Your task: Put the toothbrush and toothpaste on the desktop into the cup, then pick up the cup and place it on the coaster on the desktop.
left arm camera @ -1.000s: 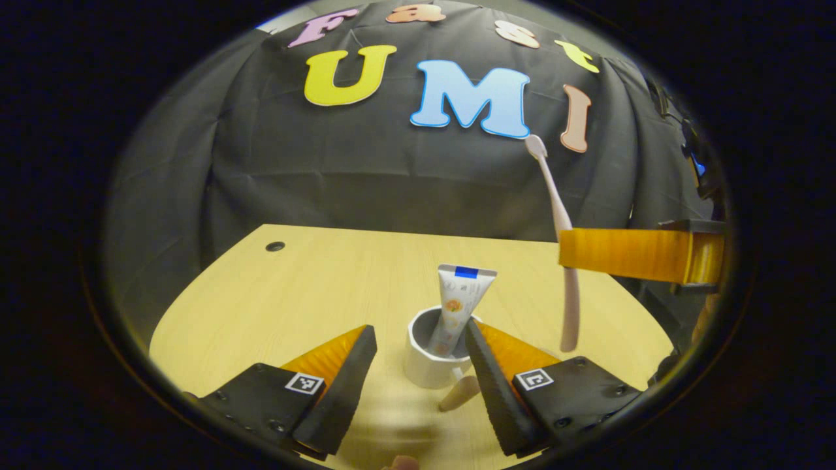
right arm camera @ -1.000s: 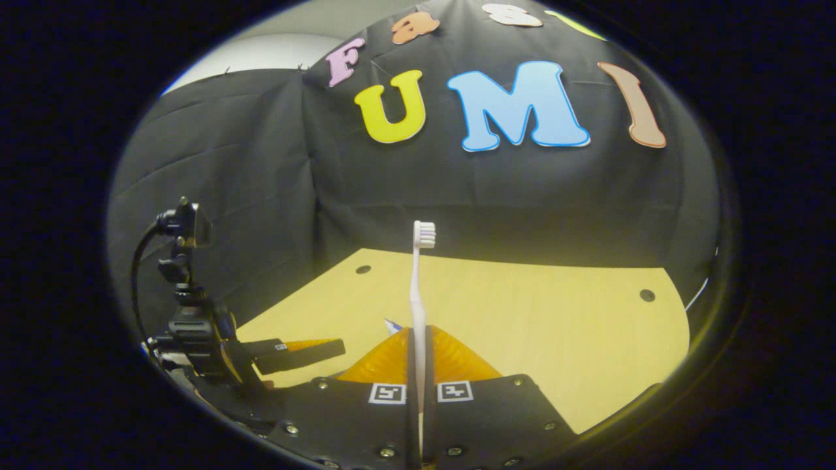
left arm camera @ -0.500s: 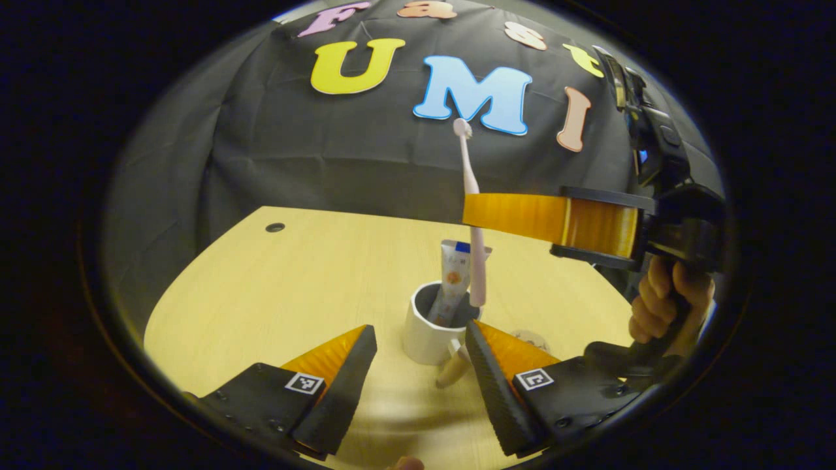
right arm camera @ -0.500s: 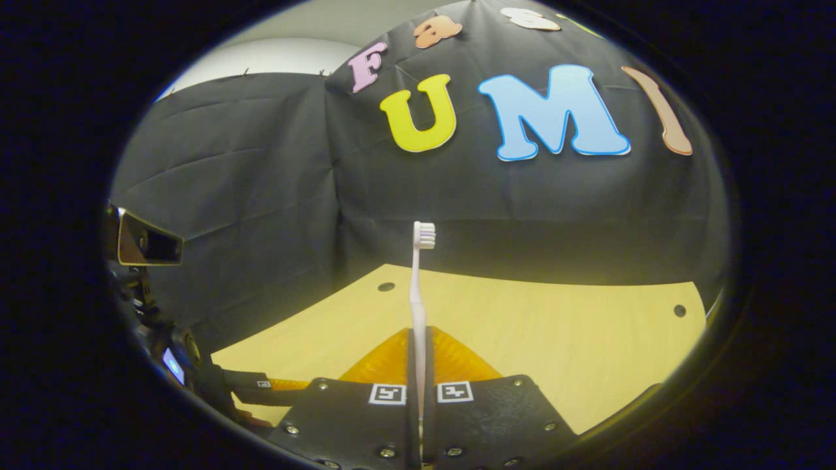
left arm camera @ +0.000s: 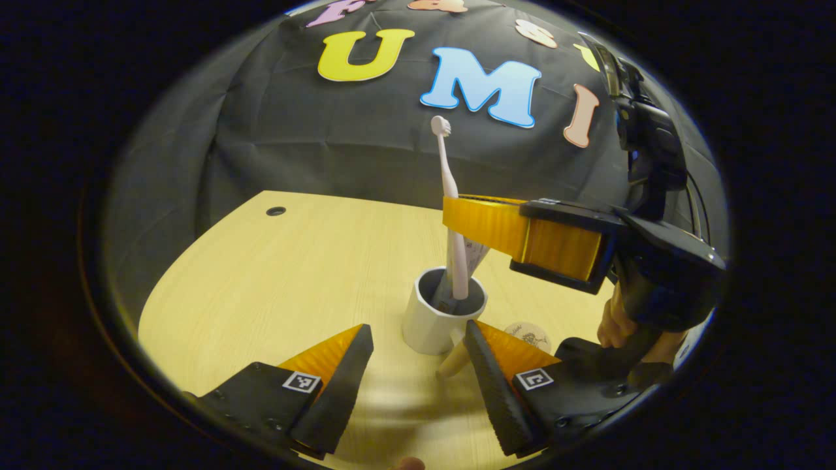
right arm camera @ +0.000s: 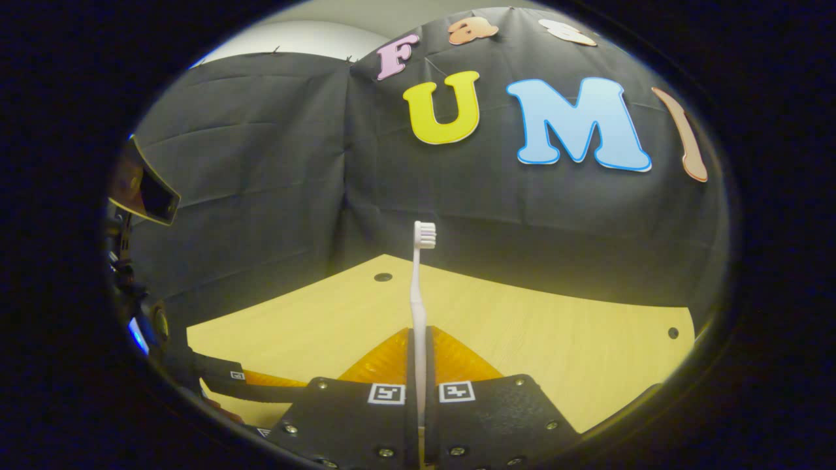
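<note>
A white cup [left arm camera: 431, 320] stands on the wooden desktop [left arm camera: 294, 274] just beyond my open left gripper [left arm camera: 415, 385]. Its handle points toward me. The toothpaste tube [left arm camera: 475, 253] stands inside the cup, mostly hidden. The right gripper [left arm camera: 457, 219] reaches in from the right above the cup, shut on the pink toothbrush [left arm camera: 450, 209]. The brush stands upright, bristles up, with its lower end down inside the cup. In the right gripper view the toothbrush [right arm camera: 418, 294] rises straight from my shut right gripper [right arm camera: 419, 352]. A round coaster [left arm camera: 529, 334] lies right of the cup, partly hidden.
The black cloth wall rises behind the desk. A cable hole [left arm camera: 275, 211] sits near the far left edge of the desktop. A hand [left arm camera: 614, 323] holds the right gripper's handle at the right. Bare desktop stretches left of the cup.
The right gripper has carried the toothbrush leftward from beside the cup to over it and lowered it, so the handle end now sits inside the cup. My left gripper has stayed open.
</note>
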A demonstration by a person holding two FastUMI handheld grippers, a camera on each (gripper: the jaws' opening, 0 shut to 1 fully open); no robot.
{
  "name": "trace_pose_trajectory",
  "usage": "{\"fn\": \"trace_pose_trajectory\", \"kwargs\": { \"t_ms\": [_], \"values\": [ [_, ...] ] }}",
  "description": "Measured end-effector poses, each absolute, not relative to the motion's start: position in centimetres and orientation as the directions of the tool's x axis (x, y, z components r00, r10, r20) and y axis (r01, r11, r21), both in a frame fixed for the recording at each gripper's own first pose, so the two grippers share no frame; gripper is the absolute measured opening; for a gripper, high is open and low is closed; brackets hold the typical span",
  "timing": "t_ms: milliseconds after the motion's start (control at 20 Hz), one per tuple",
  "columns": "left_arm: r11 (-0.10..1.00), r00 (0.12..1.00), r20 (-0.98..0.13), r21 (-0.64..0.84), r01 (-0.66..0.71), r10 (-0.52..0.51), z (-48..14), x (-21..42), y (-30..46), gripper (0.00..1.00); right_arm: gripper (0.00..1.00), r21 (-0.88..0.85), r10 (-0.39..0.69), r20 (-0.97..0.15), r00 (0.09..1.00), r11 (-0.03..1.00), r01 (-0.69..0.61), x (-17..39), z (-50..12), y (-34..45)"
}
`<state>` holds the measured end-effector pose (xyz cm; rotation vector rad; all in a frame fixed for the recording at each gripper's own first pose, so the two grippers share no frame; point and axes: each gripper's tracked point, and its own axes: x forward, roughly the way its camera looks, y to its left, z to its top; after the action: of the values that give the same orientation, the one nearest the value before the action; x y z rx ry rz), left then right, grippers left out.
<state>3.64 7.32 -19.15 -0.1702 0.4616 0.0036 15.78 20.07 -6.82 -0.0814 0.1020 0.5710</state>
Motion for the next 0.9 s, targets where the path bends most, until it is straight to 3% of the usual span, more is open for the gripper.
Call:
{"fn": "trace_pose_trajectory", "kwargs": {
  "t_ms": [300, 400, 500, 700, 750, 850, 900],
  "values": [
    [0.985, 0.893, -0.447, -0.166, -0.035, -0.044, -19.2, 3.8, 6.7, 0.93, 0.13, -0.032, 0.520, -0.134, 0.844, 0.849, -0.528, 15.7, -6.6, 19.3],
    [0.985, 0.891, -0.451, -0.170, -0.034, -0.047, -19.1, 3.9, 6.6, 0.93, 0.23, -0.035, 0.513, -0.137, 0.847, 0.852, -0.522, 16.0, -6.7, 19.1],
    [0.985, 0.889, -0.455, -0.170, -0.035, -0.046, -19.3, 4.1, 6.5, 0.93, 0.52, -0.020, 0.518, -0.140, 0.844, 0.851, -0.525, 15.9, -6.6, 19.0],
    [0.985, 0.886, -0.461, -0.168, -0.032, -0.050, -19.2, 4.3, 6.0, 0.93, 0.82, -0.001, 0.492, -0.120, 0.862, 0.868, -0.496, 15.9, -5.5, 17.8],
    [0.986, 0.885, -0.462, -0.167, -0.028, -0.053, -19.1, 4.4, 5.8, 0.93, 0.86, 0.001, 0.481, -0.113, 0.869, 0.875, -0.484, 15.9, -5.1, 17.3],
    [0.986, 0.881, -0.469, -0.167, -0.022, -0.060, -19.1, 4.6, 5.3, 0.93, 0.82, 0.011, 0.454, -0.108, 0.885, 0.890, -0.455, 15.9, -4.5, 16.3],
    [0.986, 0.878, -0.475, -0.167, -0.019, -0.063, -19.3, 4.7, 5.1, 0.96, 0.87, 0.020, 0.441, -0.105, 0.891, 0.897, -0.441, 16.0, -4.3, 15.7]
  ]
}}
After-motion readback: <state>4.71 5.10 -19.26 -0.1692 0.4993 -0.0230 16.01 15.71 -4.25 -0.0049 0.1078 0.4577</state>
